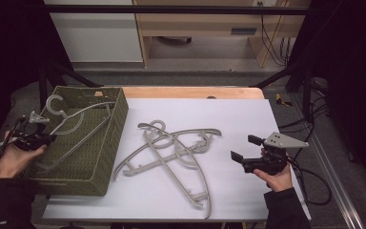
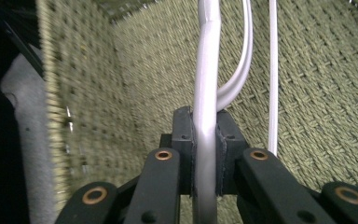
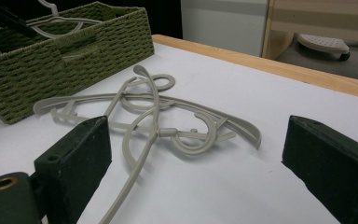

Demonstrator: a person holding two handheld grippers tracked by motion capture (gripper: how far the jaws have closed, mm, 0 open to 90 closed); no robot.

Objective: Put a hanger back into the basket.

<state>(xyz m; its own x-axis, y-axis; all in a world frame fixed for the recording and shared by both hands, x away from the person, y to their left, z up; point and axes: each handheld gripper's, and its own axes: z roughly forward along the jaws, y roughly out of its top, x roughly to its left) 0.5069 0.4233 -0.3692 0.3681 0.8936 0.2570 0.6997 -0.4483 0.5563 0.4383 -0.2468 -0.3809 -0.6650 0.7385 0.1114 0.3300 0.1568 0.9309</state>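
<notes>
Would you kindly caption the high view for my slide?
Left gripper lowers a grey hanger into the woven basket; two hangers wait beside the open right gripper.

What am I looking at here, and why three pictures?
A person sits at a table holding a hand-worked gripper in each hand. The high view looks down from above; the other two come from cameras riding on each gripper, looking along its black jaws. The left gripper is shut on a pale hanger, holding it inside the green woven basket. The right gripper is open with nothing between its jaws, and points at two more hangers that lie crossed on the white tabletop. It looks as if the hangers are being put into the basket one by one.
</notes>
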